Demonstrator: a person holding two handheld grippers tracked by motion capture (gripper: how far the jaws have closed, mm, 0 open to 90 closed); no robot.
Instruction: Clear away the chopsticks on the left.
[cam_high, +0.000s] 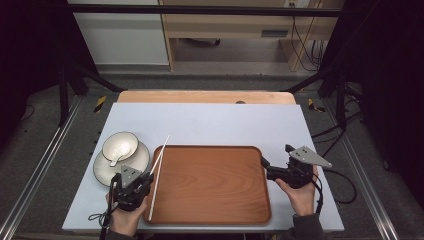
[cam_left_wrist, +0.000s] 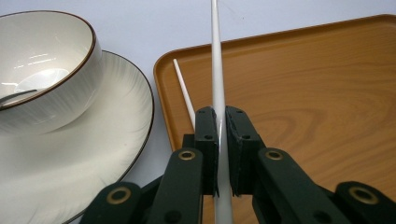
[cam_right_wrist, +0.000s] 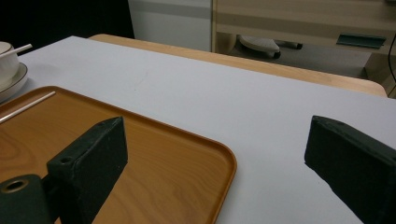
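Observation:
A brown wooden tray lies mid-table. My left gripper sits at the tray's left edge, shut on a long white chopstick that points away over the rim. In the left gripper view the jaws pinch that chopstick, and a second chopstick lies on the tray just beside it. At the tray's right edge my right gripper is open, holding nothing. Its jaws stand wide apart over the tray's far right corner.
Left of the tray, a white bowl with a dark rim sits on a white plate, a spoon resting in it. The bowl and plate lie close to my left gripper. Bare grey tabletop stretches behind the tray.

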